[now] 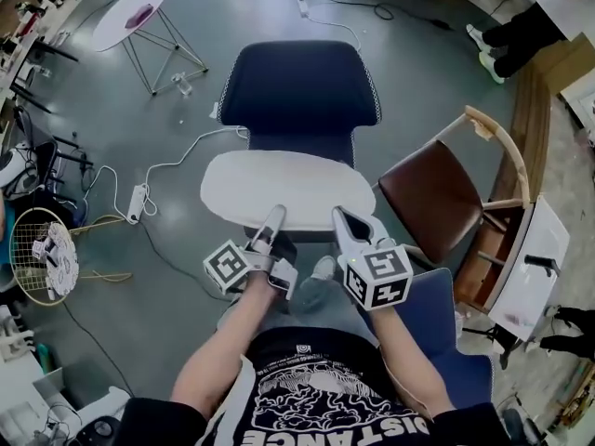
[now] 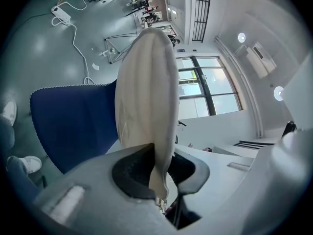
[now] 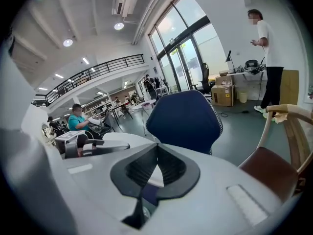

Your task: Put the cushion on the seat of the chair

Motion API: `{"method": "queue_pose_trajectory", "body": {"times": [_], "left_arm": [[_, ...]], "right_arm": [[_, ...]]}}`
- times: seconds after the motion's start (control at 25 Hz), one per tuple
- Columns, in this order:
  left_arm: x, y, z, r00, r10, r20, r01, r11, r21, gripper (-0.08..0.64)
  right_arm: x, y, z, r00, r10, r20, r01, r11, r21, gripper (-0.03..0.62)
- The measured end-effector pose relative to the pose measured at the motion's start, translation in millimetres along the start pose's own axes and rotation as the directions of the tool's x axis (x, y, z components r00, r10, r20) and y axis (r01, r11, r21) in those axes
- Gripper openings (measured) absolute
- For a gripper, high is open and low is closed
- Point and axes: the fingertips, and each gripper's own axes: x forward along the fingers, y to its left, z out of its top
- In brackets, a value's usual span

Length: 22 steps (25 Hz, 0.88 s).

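Note:
A white oval cushion (image 1: 288,189) lies flat over the seat of the dark blue office chair (image 1: 297,86), whose backrest faces me. My left gripper (image 1: 275,214) is shut on the cushion's near edge, left of centre. In the left gripper view the cushion (image 2: 146,92) stands edge-on and is pinched between the jaws (image 2: 159,155), with the blue chair (image 2: 73,121) behind it. My right gripper (image 1: 342,216) is shut on the same edge, right of centre. In the right gripper view, white fabric (image 3: 155,177) shows between the jaws (image 3: 156,153). The seat itself is mostly hidden under the cushion.
A brown wooden armchair (image 1: 437,198) stands close on the right. A round white side table (image 1: 130,15) is at the far left, with a power strip and cable (image 1: 138,203) on the floor. A racket (image 1: 42,254) lies left. A person (image 3: 266,48) stands far right.

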Motion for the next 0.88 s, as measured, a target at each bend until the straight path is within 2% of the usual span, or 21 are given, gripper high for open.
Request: {"method": "queue_pose_trajectory", "body": {"times": [0.28, 0.56, 0.64, 0.88], "left_arm": [[37, 49, 9, 0.999, -0.043, 0.012, 0.044, 0.997, -0.068, 0.055], [65, 99, 12, 0.993, -0.109, -0.048, 0.105, 0.991, -0.083, 0.055], [74, 111, 13, 0.991, -0.126, -0.039, 0.123, 0.989, -0.085, 0.055], [86, 150, 21, 0.993, -0.118, 0.017, 0.119, 0.987, -0.112, 0.054]], "right_arm": [[37, -14, -23, 0.998, 0.001, -0.056, -0.003, 0.999, -0.037, -0.002], [74, -18, -57, 0.992, -0.001, -0.128, -0.006, 0.998, -0.057, -0.002], [82, -22, -65, 0.99, 0.002, -0.141, -0.012, 0.998, -0.064, -0.002], [92, -33, -89, 0.981, 0.003, -0.194, -0.014, 0.998, -0.053, -0.002]]}}
